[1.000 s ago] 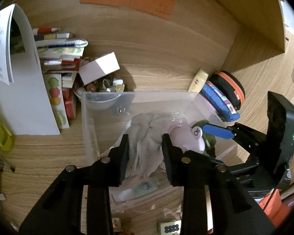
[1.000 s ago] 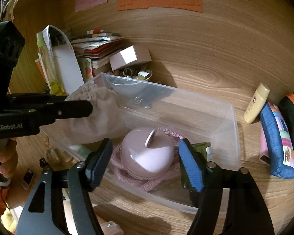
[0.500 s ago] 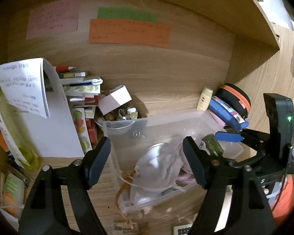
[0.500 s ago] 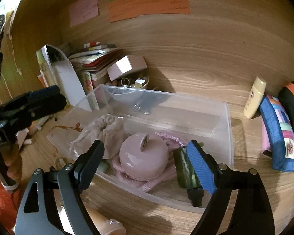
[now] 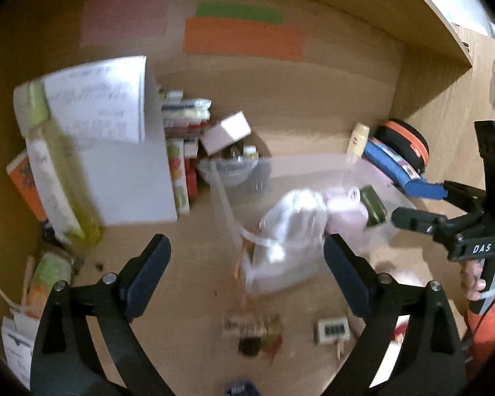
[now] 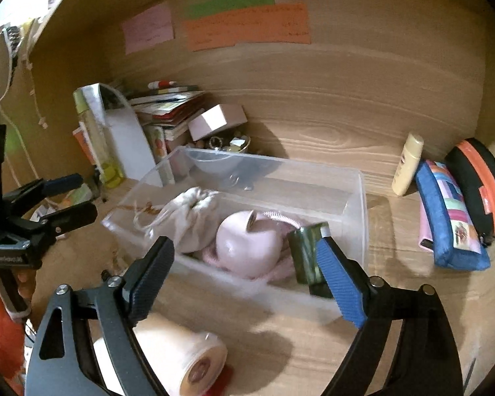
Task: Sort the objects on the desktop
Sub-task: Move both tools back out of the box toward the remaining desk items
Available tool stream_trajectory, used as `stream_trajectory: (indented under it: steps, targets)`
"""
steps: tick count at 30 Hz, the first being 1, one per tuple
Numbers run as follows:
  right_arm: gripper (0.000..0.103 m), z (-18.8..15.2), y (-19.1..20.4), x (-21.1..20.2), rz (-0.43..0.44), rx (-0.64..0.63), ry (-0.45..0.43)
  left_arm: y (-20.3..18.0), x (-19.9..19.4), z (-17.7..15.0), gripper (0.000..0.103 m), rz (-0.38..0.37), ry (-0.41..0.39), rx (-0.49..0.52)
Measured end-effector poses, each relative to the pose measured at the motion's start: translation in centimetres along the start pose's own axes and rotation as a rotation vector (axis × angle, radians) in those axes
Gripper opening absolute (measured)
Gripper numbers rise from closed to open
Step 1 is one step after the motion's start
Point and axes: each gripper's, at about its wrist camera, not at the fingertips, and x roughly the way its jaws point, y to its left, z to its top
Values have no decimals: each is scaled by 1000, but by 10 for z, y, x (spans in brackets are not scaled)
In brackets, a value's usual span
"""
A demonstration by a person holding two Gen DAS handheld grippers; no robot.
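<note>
A clear plastic bin (image 6: 356,198) stands on the wooden desk. In it lie a white drawstring pouch (image 6: 188,221), a round pink object (image 6: 247,247) on a pink cord, and a small dark green box (image 6: 305,250). My right gripper (image 6: 246,244) hovers just before the bin's front wall; its jaws are opening with nothing between them. My left gripper (image 5: 246,244) is set back from the blurred bin (image 5: 300,165) and pouch (image 5: 290,224); its jaws are opening too, and are empty. Each gripper shows in the other's view: the left gripper (image 6: 82,196) and the right gripper (image 5: 412,203).
Right of the bin stand a cream tube (image 6: 407,165), a blue pencil case (image 6: 445,217) and a black-orange case (image 6: 481,181). Behind it are stacked books (image 6: 168,102), a pale box (image 6: 217,120) and a trinket bowl (image 6: 227,145). A cream roll (image 6: 178,353) lies in front.
The left jaws let go of the pouch and the right jaws spread away from the pink object. Both grippers drew back from the bin, and both items stay inside it.
</note>
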Motion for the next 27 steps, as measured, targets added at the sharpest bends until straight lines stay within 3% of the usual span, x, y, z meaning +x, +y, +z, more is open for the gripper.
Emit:
stream_trajectory:
  steps: [7, 27]
  targets:
    - [91, -20, 13, -13, -18, -1, 6, 14, -10, -29, 95, 47, 46, 9]
    - [91, -74, 66, 8, -69, -72, 113, 9, -26, -91, 95, 27, 128, 47]
